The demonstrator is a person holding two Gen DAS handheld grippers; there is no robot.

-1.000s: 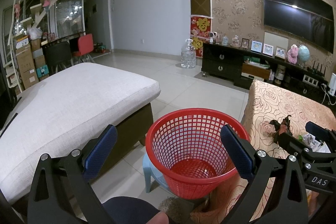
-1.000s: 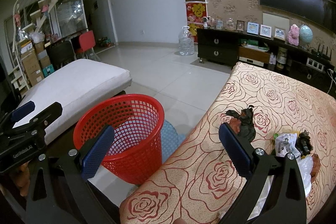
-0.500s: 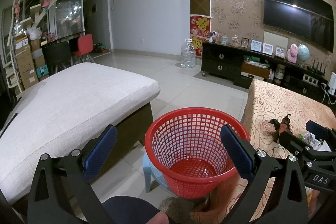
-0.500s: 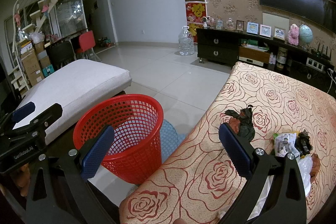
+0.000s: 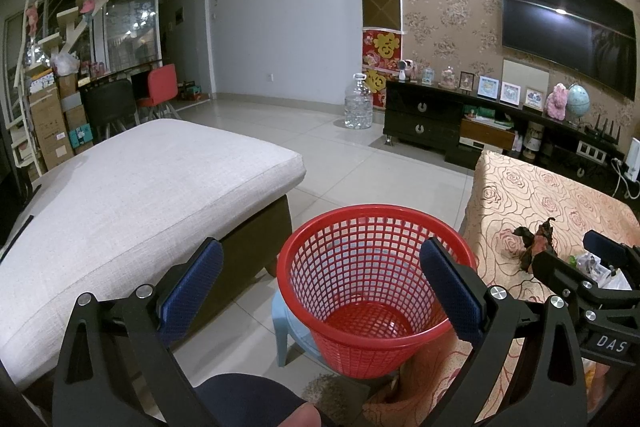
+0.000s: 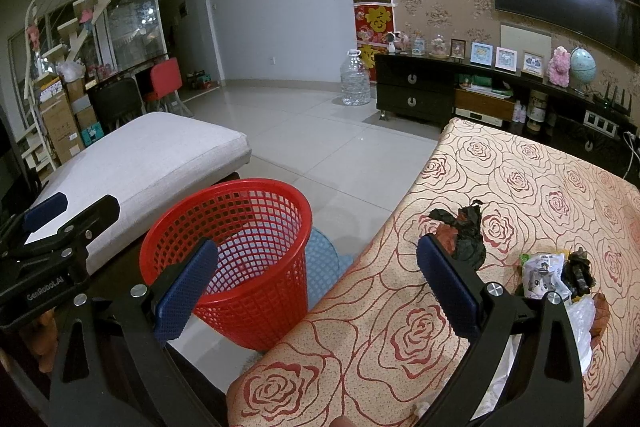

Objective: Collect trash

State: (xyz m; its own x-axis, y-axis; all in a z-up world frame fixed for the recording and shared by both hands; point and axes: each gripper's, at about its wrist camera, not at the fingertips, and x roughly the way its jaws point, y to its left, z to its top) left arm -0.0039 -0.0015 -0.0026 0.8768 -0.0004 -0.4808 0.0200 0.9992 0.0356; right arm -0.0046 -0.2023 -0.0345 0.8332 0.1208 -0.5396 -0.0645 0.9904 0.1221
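A red mesh basket (image 5: 372,279) stands on a small blue stool (image 5: 292,327) on the floor beside a table with a rose-patterned cloth (image 6: 520,179); it also shows in the right wrist view (image 6: 240,247). On the cloth lie a dark crumpled wrapper (image 6: 464,231), a white printed packet (image 6: 546,275), a small black scrap (image 6: 580,271) and a clear plastic bag (image 6: 580,323). My left gripper (image 5: 320,287) is open and empty over the basket. My right gripper (image 6: 316,283) is open and empty above the table's near edge, left of the trash.
A grey cushioned bench (image 5: 132,187) stands left of the basket. A dark TV cabinet (image 5: 460,119) with frames and a water jug (image 5: 358,107) line the far wall. Chairs (image 5: 160,95) and stacked boxes (image 5: 52,123) are at the far left.
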